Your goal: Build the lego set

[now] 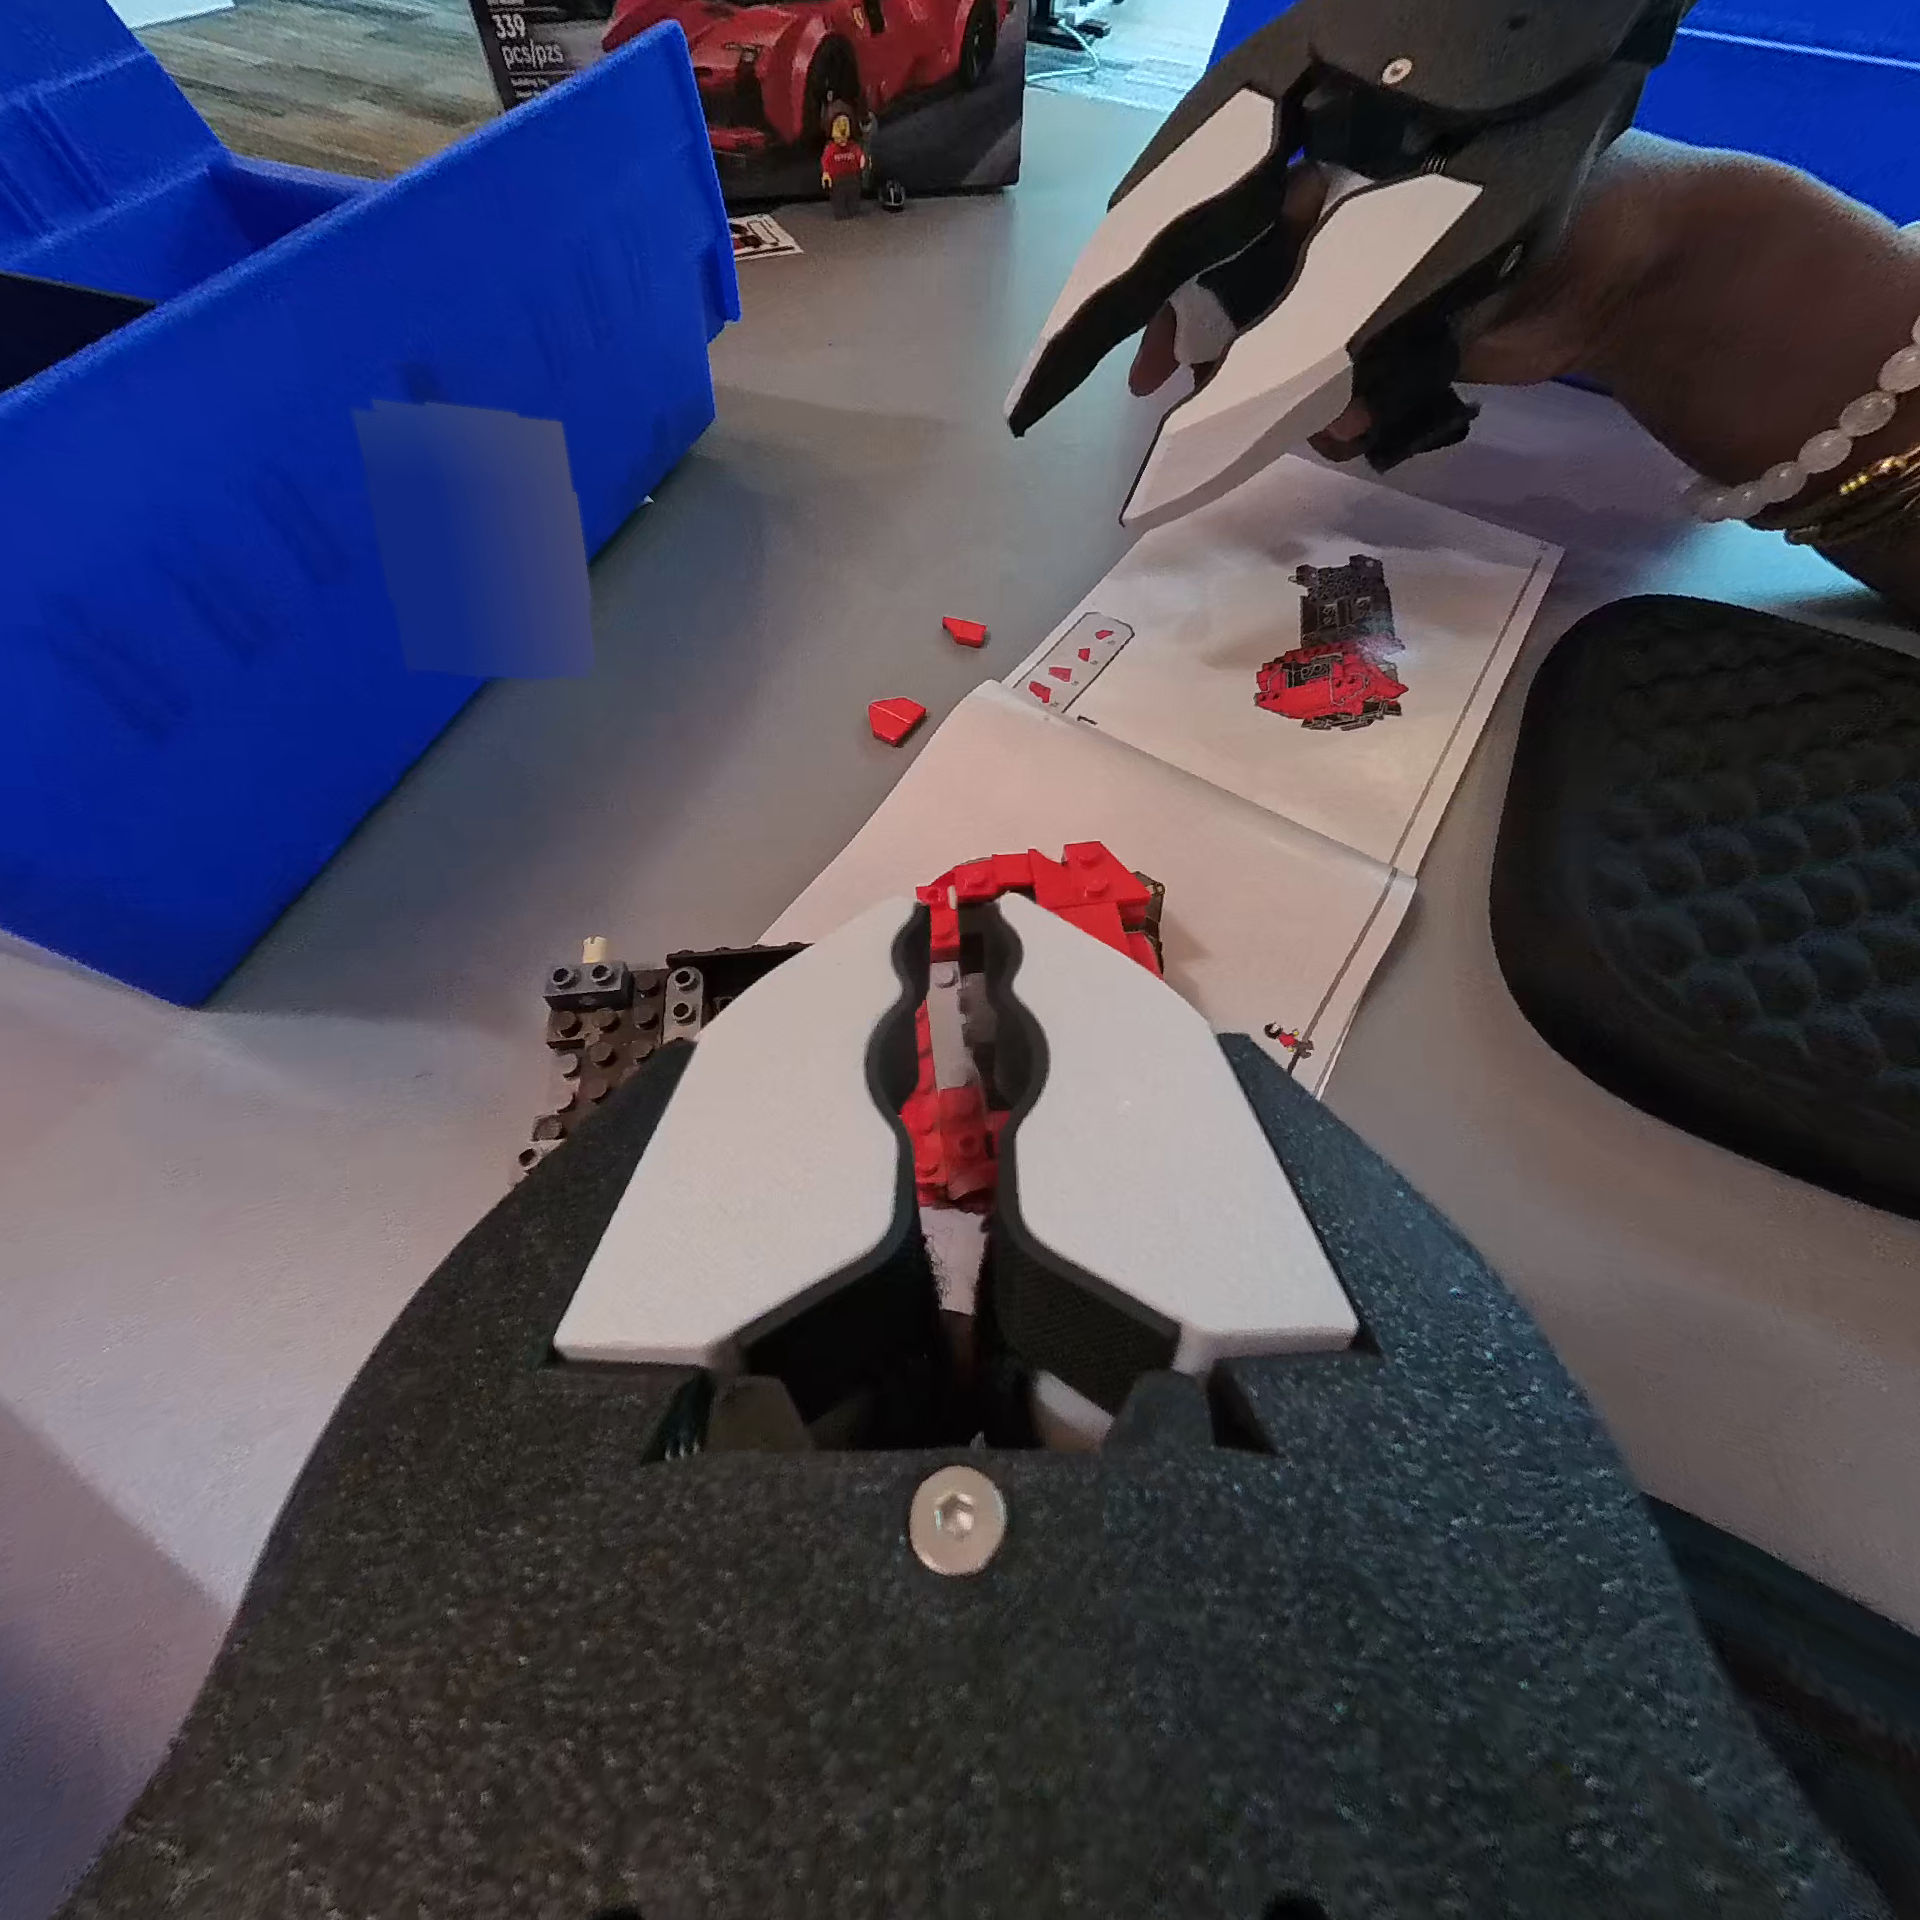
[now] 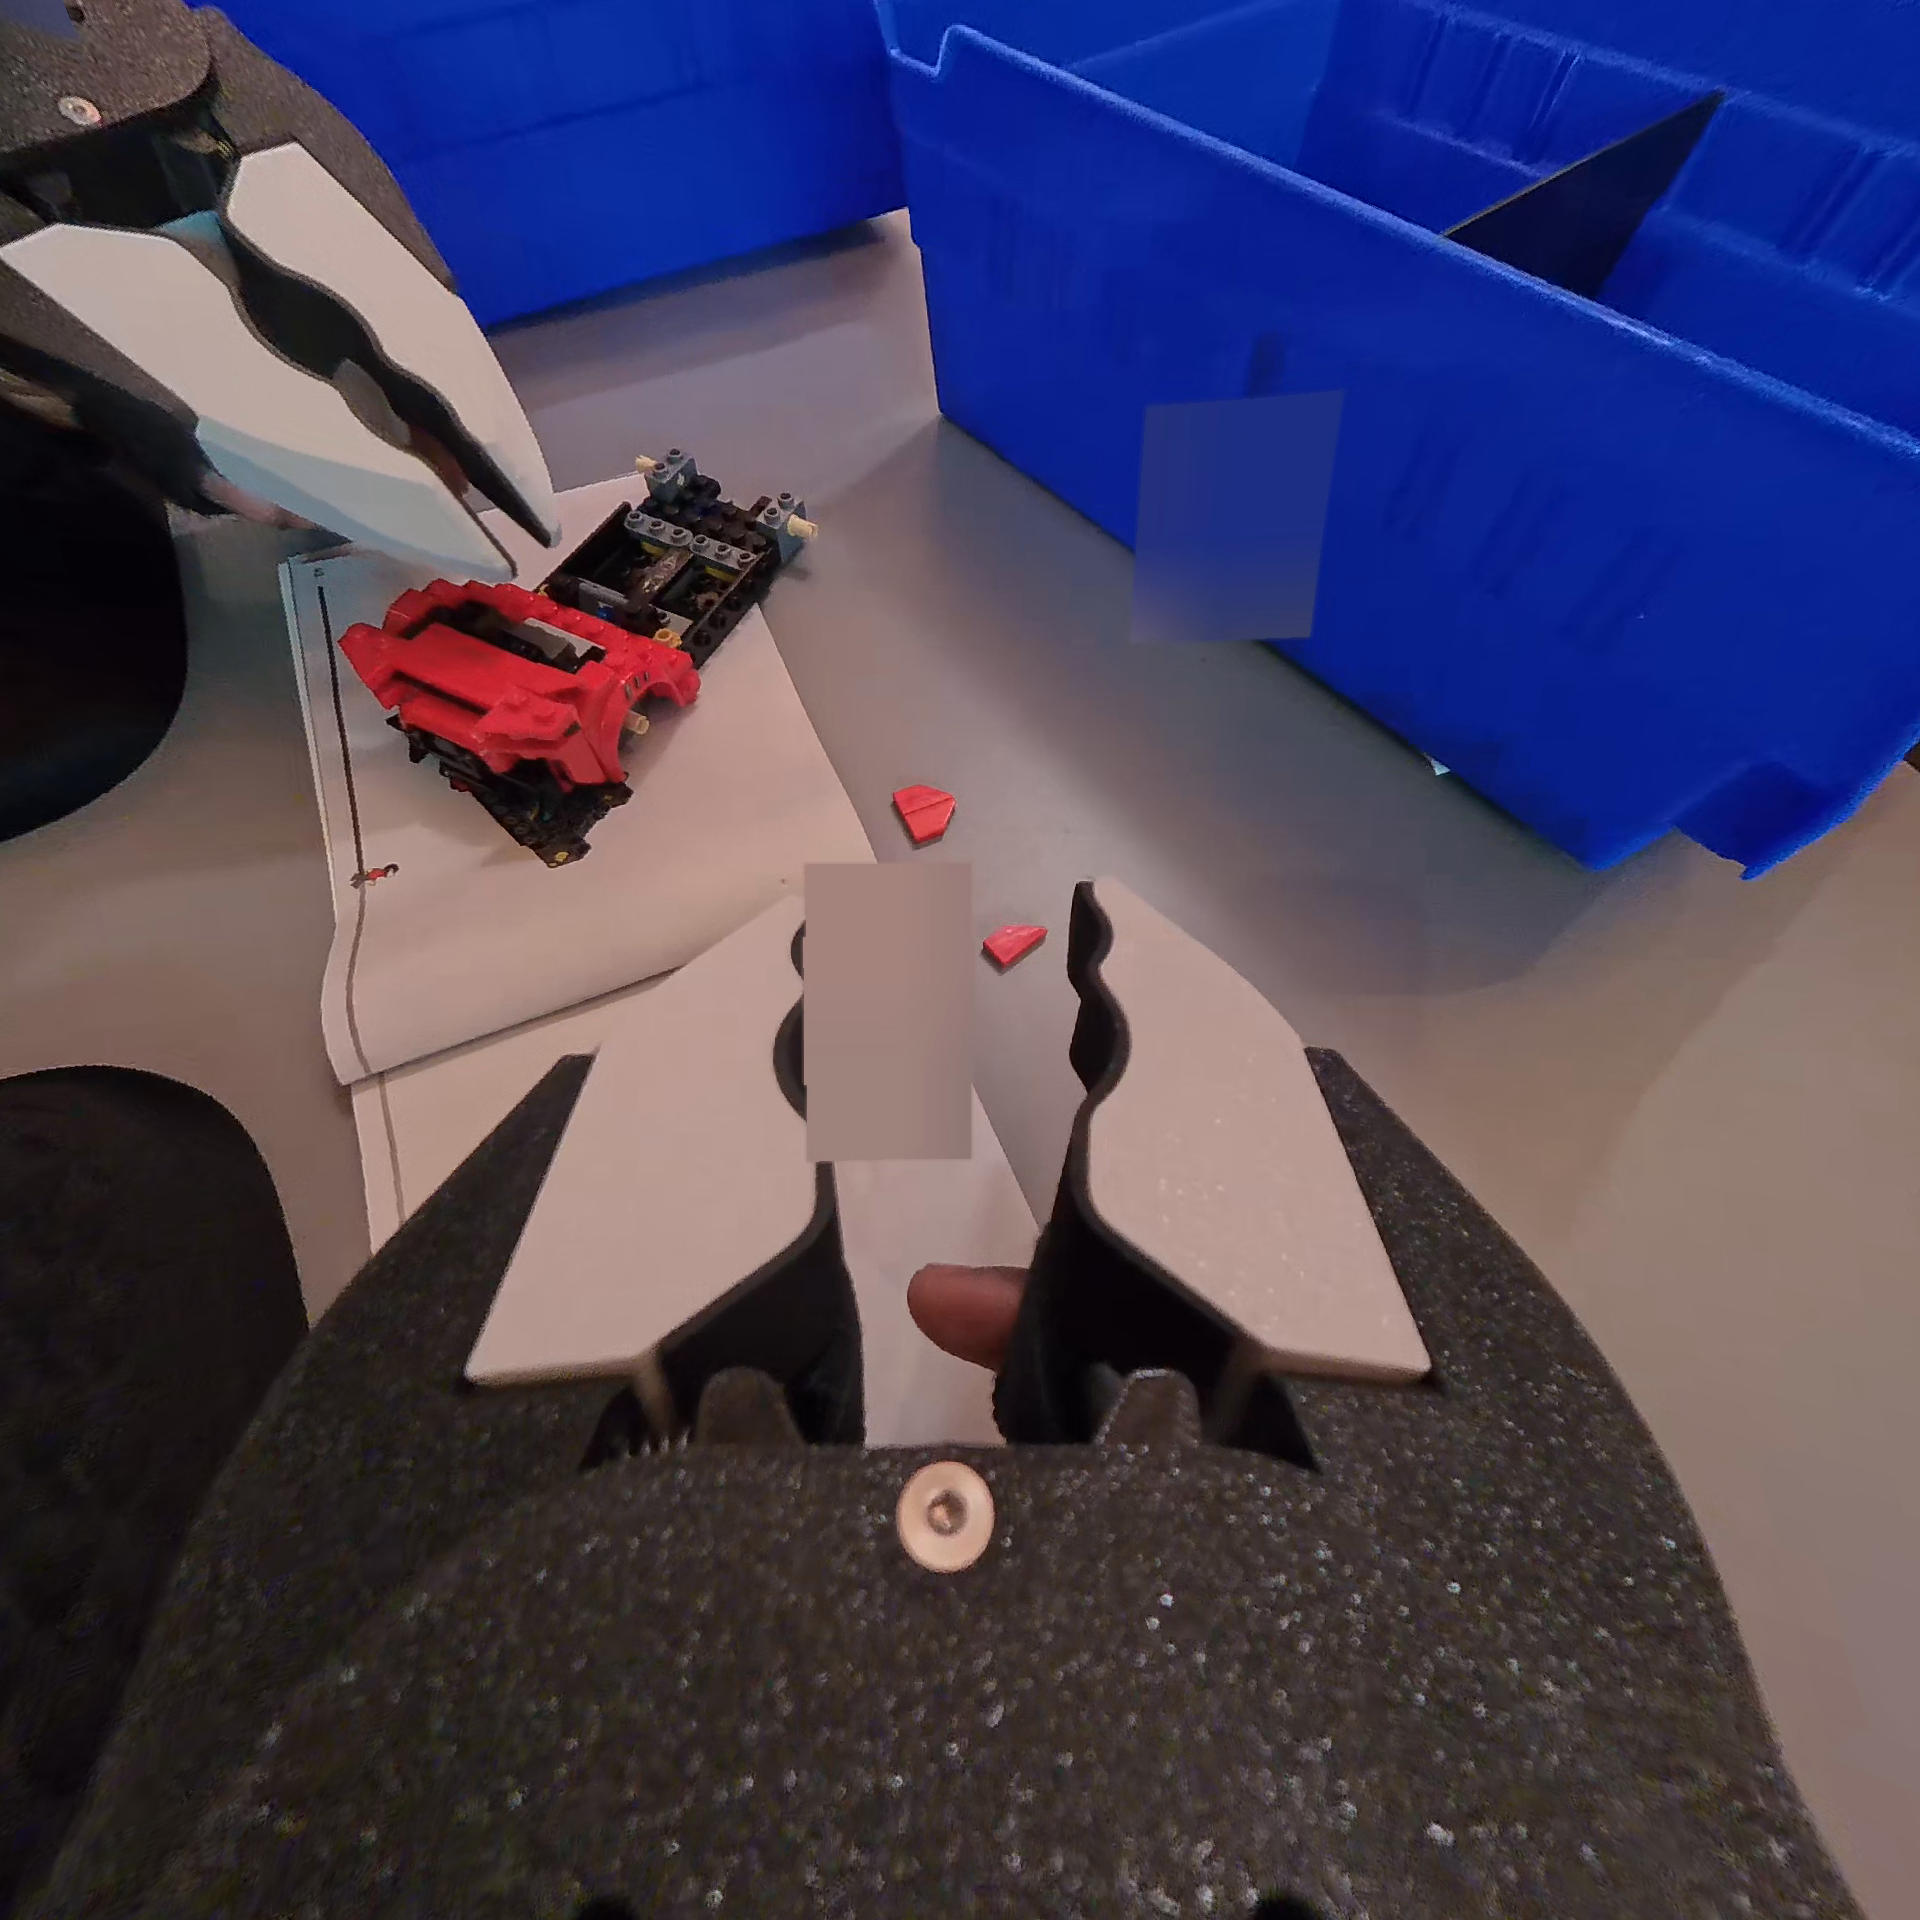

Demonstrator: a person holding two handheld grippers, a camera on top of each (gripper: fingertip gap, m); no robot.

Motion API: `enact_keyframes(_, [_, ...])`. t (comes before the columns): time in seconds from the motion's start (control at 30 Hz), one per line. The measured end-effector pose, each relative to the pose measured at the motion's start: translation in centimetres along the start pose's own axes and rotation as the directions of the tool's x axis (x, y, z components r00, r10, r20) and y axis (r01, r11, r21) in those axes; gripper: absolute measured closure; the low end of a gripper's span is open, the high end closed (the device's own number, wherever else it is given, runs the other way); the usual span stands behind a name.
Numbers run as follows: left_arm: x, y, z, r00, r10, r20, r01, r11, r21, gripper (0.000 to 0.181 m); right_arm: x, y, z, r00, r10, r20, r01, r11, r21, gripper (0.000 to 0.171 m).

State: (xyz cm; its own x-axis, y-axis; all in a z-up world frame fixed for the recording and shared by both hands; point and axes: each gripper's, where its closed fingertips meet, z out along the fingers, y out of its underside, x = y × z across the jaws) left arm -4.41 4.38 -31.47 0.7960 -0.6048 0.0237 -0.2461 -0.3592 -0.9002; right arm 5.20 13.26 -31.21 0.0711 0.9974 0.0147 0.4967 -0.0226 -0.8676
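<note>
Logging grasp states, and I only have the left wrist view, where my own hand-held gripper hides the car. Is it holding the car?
Observer: No. In the right wrist view, the left hand-held gripper has its tips at the car's edge, with nothing between them.
Operator: How complete is the car?
Observer: The red bodywork covers one end only. The other end is bare black chassis.

The left gripper (image 1: 961,909) points forward and down, its fingers (image 1: 800,1091) nearly together. The right gripper (image 2: 940,899) hangs with fingers (image 2: 1205,1122) spread, empty, a fingertip (image 2: 961,1311) showing beneath.
</note>
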Motion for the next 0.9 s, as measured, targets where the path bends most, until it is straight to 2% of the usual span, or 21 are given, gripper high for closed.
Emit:
enact_keyframes(0.37, [0.8,-0.15,0.16,0.998,0.041,-0.041,-0.041,0.999,0.005,0.168,0.05,0.15,0.06,1.0,-0.002,-0.004,0.002,1.0,-0.01,0.127])
enact_keyframes(0.53, [0.81,-0.41,0.27,0.999,0.023,-0.045,-0.023,1.0,0.013,0.139,0.04,0.18,0.08,1.0,-0.002,-0.003,0.002,1.0,-0.012,0.127])
enact_keyframes(0.63, [0.78,-0.59,0.24,0.999,0.008,-0.048,-0.007,1.0,0.022,0.131,0.04,0.21,0.08,1.0,-0.002,-0.003,0.002,1.0,-0.014,0.127])
enact_keyframes(0.67, [0.78,-0.59,0.22,0.999,0.009,-0.049,-0.008,1.0,0.021,0.132,0.04,0.21,0.09,1.0,-0.001,-0.004,0.001,1.0,-0.014,0.127])
enact_keyframes(0.73, [0.9,-0.6,0.05,0.998,0.024,-0.053,-0.022,0.999,0.025,0.166,0.06,0.2,0.07,1.0,-0.001,-0.004,0.001,1.0,-0.014,0.127])
enact_keyframes(0.77, [0.85,-0.69,-0.03,0.998,0.031,-0.046,-0.029,0.999,0.033,0.171,0.06,0.2,0.05,1.0,-0.002,-0.005,0.002,1.0,-0.015,0.127])
enact_keyframes(0.83, [0.63,-0.81,-0.13,0.999,0.03,-0.034,-0.029,0.999,0.04,0.165,0.08,0.2,0.03,1.0,-0.002,-0.007,0.001,1.0,-0.015,0.127])
enact_keyframes(0.9, [0.52,-0.79,-0.13,0.999,0.014,-0.035,-0.013,0.999,0.037,0.148,0.07,0.19,0.04,1.0,-0.001,-0.007,0.001,1.0,-0.015,0.127])
